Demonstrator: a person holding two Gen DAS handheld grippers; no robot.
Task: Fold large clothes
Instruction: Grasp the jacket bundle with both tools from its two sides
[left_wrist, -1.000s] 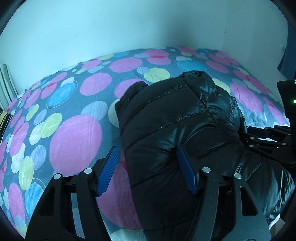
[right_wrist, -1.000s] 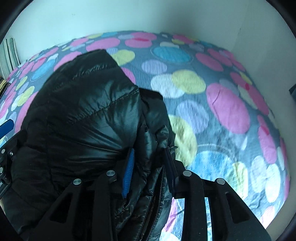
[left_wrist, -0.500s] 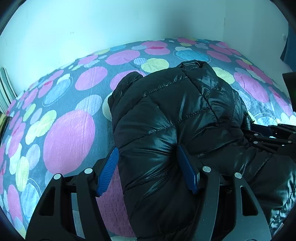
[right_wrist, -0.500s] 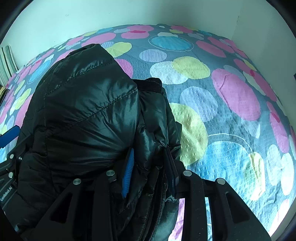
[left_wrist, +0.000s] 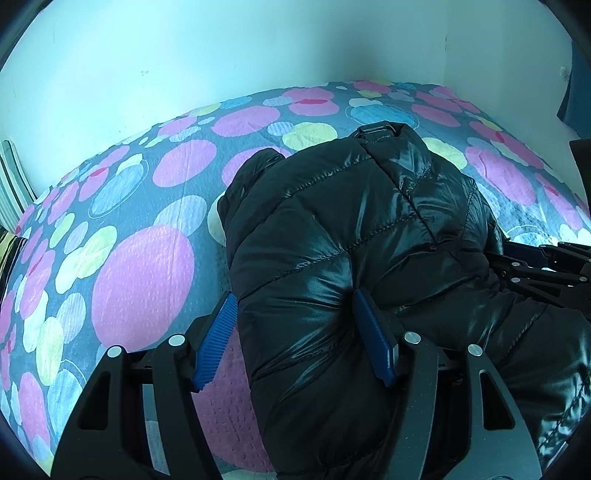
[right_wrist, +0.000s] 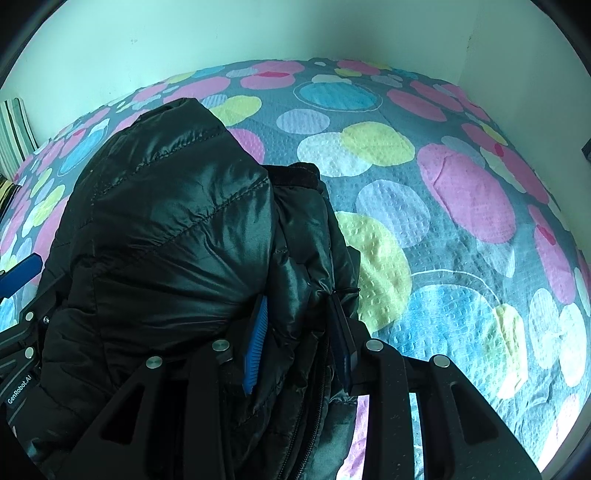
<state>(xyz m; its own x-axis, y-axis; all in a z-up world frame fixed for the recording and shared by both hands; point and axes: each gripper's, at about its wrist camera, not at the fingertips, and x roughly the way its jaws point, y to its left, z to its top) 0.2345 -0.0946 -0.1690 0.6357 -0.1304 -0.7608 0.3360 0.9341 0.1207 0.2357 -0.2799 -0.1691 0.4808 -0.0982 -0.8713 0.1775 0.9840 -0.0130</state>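
Shiny black quilted puffer jacket (left_wrist: 351, 236) bunched on polka-dot bedspread (left_wrist: 140, 266), pinched by left gripper (left_wrist: 295, 339) and by right gripper (right_wrist: 299, 343)

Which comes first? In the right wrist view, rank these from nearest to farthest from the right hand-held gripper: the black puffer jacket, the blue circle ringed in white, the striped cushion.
1. black puffer jacket, pinched in the right hand-held gripper.
2. blue circle ringed in white, straight ahead on the bedspread, near the wall.
3. striped cushion, far left corner.
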